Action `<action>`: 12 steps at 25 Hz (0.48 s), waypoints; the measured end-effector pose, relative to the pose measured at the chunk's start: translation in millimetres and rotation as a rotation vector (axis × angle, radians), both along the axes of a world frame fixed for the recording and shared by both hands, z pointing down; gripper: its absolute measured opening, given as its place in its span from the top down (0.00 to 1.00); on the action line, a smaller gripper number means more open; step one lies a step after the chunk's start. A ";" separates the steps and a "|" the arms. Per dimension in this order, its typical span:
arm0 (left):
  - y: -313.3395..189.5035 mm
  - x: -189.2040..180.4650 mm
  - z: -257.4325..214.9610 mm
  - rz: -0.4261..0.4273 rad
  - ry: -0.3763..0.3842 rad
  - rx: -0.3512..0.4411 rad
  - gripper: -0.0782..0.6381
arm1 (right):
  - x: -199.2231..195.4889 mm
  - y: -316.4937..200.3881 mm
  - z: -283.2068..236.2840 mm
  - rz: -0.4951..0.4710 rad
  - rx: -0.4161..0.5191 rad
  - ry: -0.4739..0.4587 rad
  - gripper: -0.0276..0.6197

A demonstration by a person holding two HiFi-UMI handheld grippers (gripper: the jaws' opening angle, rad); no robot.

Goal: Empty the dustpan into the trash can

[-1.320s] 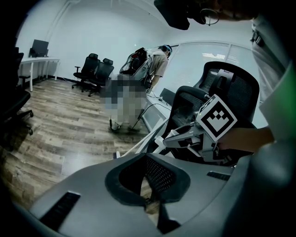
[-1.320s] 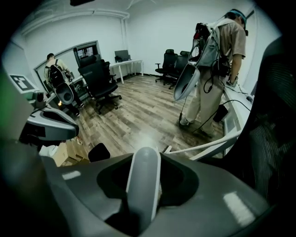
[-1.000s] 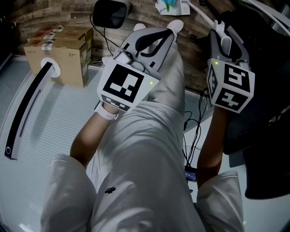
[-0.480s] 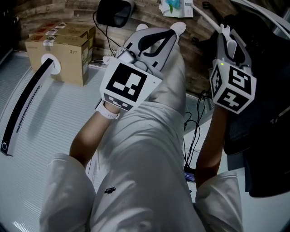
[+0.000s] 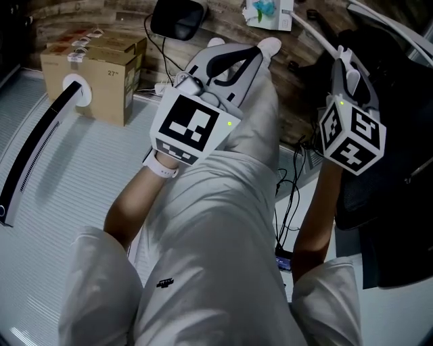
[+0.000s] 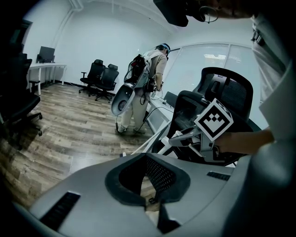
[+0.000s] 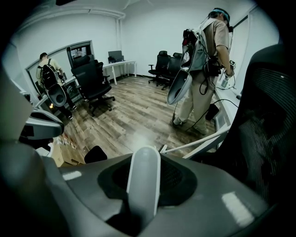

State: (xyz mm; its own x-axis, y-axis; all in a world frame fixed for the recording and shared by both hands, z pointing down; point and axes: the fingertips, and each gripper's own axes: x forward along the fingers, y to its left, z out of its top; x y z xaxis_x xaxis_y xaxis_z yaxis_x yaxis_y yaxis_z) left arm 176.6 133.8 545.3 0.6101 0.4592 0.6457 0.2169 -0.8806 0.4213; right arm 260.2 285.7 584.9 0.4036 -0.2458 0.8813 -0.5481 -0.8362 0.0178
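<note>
My right gripper (image 5: 344, 59) is at the right of the head view, above the floor beside a black chair. It is shut on a white rounded handle (image 7: 144, 178), which runs up between its jaws in the right gripper view. From it a thin white pole (image 5: 308, 23) leads away up and to the left. My left gripper (image 5: 249, 53) hangs over the person's white trouser leg, jaws together, nothing in them (image 6: 147, 156). A black bin-like thing (image 5: 177, 19) stands on the wood floor ahead. The dustpan's pan is not in view.
A cardboard box (image 5: 95, 57) stands at the far left beside a pale ribbed surface (image 5: 74, 182) with a long black bar (image 5: 34, 152) on it. A black office chair (image 5: 399, 135) is close on the right, cables (image 5: 287, 196) hang by the leg. Another person (image 7: 203, 60) stands across the room.
My right gripper has tipped slightly and drifted a little right and down in the head view, still on the handle. The left gripper has kept its place.
</note>
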 end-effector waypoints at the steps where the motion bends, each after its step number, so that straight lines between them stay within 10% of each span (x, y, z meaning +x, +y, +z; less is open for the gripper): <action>1: -0.9 -0.4 -1.0 -0.003 0.002 0.000 0.88 | 0.7 0.2 -2.2 0.006 0.004 0.004 0.78; 12: -20.7 -9.4 -22.4 -0.025 0.030 0.013 0.88 | -3.3 -14.7 -35.8 0.056 0.050 0.035 0.78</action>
State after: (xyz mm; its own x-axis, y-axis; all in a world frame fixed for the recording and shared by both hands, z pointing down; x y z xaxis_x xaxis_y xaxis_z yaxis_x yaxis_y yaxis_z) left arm 167.2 113.1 522.9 0.6408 0.4349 0.6326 0.2068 -0.8914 0.4033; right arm 256.9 271.0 549.1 0.4481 -0.2654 0.8537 -0.4999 -0.8660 -0.0068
